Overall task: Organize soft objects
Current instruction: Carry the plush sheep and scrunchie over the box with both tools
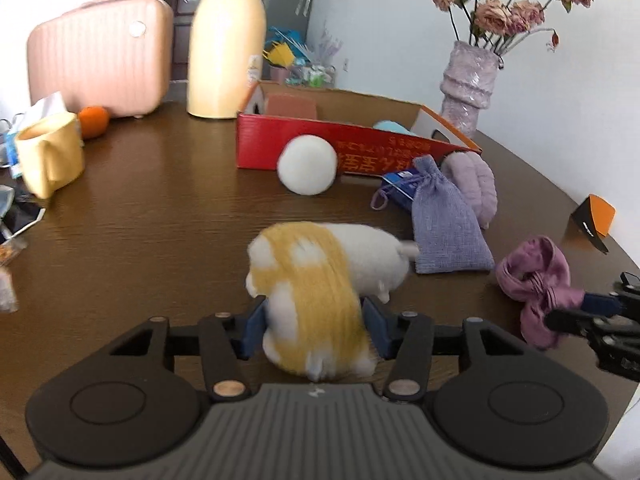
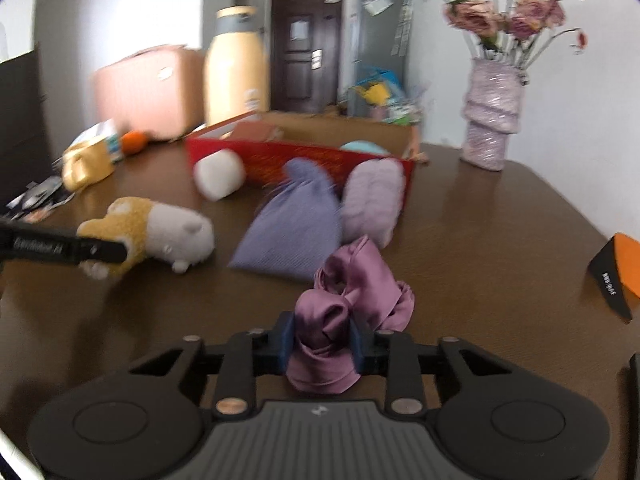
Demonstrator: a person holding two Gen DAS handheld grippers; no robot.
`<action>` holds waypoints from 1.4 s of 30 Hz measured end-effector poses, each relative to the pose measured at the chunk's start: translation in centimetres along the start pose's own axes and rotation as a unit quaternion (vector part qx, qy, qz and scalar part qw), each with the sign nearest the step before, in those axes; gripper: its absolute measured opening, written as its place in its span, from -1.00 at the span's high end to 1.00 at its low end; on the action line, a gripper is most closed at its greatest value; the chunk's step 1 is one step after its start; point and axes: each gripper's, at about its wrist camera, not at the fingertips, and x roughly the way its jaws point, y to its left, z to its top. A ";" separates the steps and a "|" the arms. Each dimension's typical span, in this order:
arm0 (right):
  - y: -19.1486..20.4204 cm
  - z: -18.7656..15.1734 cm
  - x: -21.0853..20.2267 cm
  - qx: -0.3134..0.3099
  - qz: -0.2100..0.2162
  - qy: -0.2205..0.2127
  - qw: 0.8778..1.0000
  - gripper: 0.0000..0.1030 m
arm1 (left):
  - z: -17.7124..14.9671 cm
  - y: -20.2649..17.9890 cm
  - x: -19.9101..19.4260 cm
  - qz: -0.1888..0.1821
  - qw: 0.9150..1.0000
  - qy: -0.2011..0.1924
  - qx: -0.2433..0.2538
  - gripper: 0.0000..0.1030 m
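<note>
My left gripper is shut on a yellow and white plush toy, also seen in the right wrist view. My right gripper is shut on a purple satin bow, which shows at the right of the left wrist view. A red cardboard box stands open at the back with a light blue soft thing inside. In front of it lie a white ball, a lavender drawstring pouch and a lilac fluffy piece.
A pink case, a tall cream bottle, an orange and a yellow mug stand at the back left. A vase of dried flowers is at the back right. An orange and black object sits near the right edge.
</note>
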 end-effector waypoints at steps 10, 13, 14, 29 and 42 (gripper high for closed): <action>-1.6 0.5 -0.9 0.090 -0.024 -0.028 0.995 -0.36 | -0.3 -0.3 0.7 0.031 0.999 -0.016 0.006 -0.44; -1.9 0.2 0.9 0.114 -0.019 -0.010 0.993 -0.36 | -0.4 -0.2 1.2 0.026 1.000 -0.015 0.005 -0.18; -1.8 0.1 1.4 0.113 -0.019 -0.007 0.993 -0.36 | -0.4 -0.1 1.3 0.026 1.000 -0.016 0.005 -0.15; -0.5 -0.5 0.2 0.058 -0.068 -0.010 0.996 0.32 | -0.3 0.7 -1.8 0.012 0.999 -0.048 -0.004 0.11; 3.4 -2.7 -11.6 0.050 -0.031 -0.159 0.986 0.32 | -2.8 -1.0 -13.1 0.002 0.987 -0.163 0.007 0.11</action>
